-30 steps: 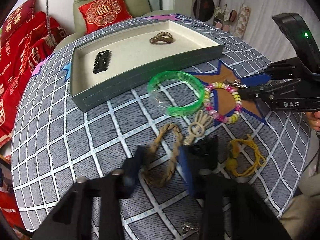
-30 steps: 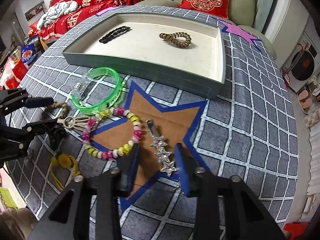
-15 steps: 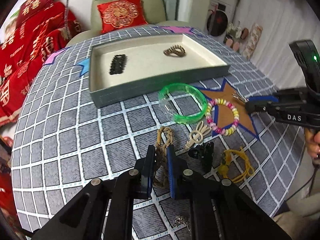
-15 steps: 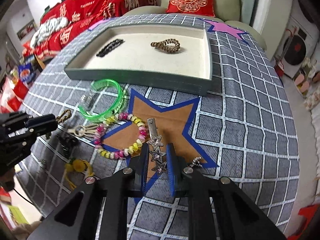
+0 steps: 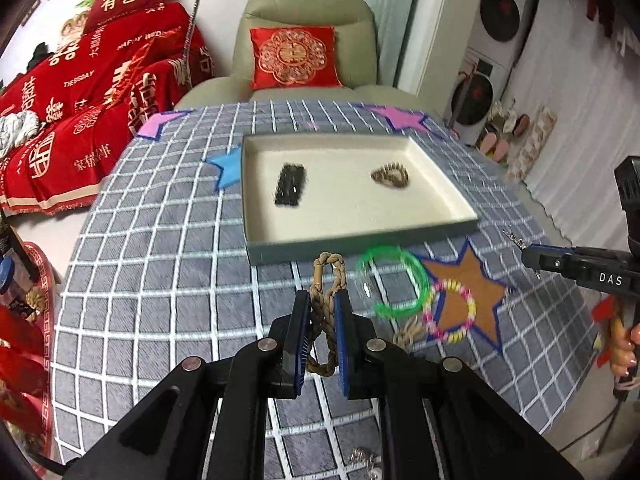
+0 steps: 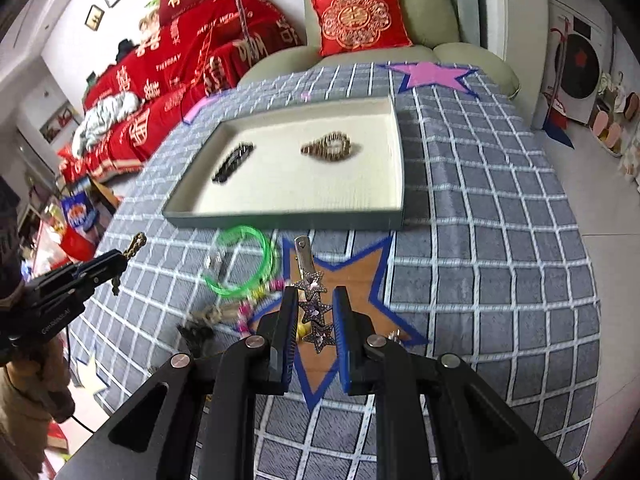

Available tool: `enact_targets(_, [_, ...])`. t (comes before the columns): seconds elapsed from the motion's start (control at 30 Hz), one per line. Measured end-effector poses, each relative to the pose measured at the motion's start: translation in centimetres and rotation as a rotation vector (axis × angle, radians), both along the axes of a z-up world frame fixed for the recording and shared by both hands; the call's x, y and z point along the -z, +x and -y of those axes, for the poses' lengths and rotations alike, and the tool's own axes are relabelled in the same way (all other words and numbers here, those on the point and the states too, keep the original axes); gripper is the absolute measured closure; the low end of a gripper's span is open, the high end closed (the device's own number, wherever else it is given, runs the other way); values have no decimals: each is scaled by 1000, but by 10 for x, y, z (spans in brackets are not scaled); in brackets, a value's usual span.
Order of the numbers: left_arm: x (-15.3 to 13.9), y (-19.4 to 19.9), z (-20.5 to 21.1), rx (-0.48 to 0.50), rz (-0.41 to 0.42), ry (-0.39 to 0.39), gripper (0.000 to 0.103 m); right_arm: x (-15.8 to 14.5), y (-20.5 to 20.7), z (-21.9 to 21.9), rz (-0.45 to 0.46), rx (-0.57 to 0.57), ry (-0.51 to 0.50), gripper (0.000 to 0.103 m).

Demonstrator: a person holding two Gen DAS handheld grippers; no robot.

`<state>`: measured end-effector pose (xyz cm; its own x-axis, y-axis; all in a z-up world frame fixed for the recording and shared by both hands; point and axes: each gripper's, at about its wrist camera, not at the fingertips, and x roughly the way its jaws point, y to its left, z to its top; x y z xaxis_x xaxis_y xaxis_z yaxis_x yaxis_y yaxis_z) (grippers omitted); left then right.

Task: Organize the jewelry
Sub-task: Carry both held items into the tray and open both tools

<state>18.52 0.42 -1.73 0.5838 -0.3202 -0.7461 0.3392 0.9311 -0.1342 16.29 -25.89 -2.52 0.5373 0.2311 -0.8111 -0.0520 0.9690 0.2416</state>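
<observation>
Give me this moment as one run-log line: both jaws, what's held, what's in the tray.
left gripper: shut on braided rope bracelet | right gripper: shut on star hair clip | tray: black hair tie, brown coil tie

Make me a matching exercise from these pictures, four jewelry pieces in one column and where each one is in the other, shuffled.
Things:
1. braided rope bracelet
2. star hair clip
3. black hair tie
4. green bangle

Places:
A. lying in the tray
B. clamped in the right gripper
C. on the tablecloth in front of the tray
D. clamped in the left gripper

Pairs: 1-D, 2-B, 3-A, 4-C
</observation>
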Motion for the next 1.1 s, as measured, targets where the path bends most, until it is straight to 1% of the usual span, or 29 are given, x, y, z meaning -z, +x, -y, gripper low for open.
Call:
enact_targets(0.1, [-6, 14, 4, -4, 2, 3, 82, -11, 10, 1, 33, 10, -32, 84])
enact_targets(0.23, [-11, 34, 13, -4, 4, 12, 82, -17, 30, 7, 39, 22, -19, 84])
enact_targets(0.43, [-16, 72, 34, 3, 14, 33, 82, -20, 70, 5, 42, 14, -23, 84])
enact_targets(0.57, [-14, 100, 48, 4, -5, 29, 82, -15, 99, 4, 33, 20, -14, 84])
enact_targets(0.63, [-11, 114, 55, -3, -9, 45, 82, -10, 117, 3, 28, 28, -19, 84])
enact_targets(0.73, [-6, 136, 63, -20, -29, 40, 82, -4, 137, 5, 22, 40, -8, 84])
enact_targets(0.87, [5, 162, 77, -36, -50, 47, 82, 5, 166, 5, 19, 55, -18, 84])
enact_targets(1.03, [31, 191, 90, -58, -97, 73, 82, 23, 197, 7, 6, 78, -19, 84])
enact_targets(1.1, [39, 196, 92, -62, -108, 82, 82, 33, 207, 9, -5, 91, -14, 84])
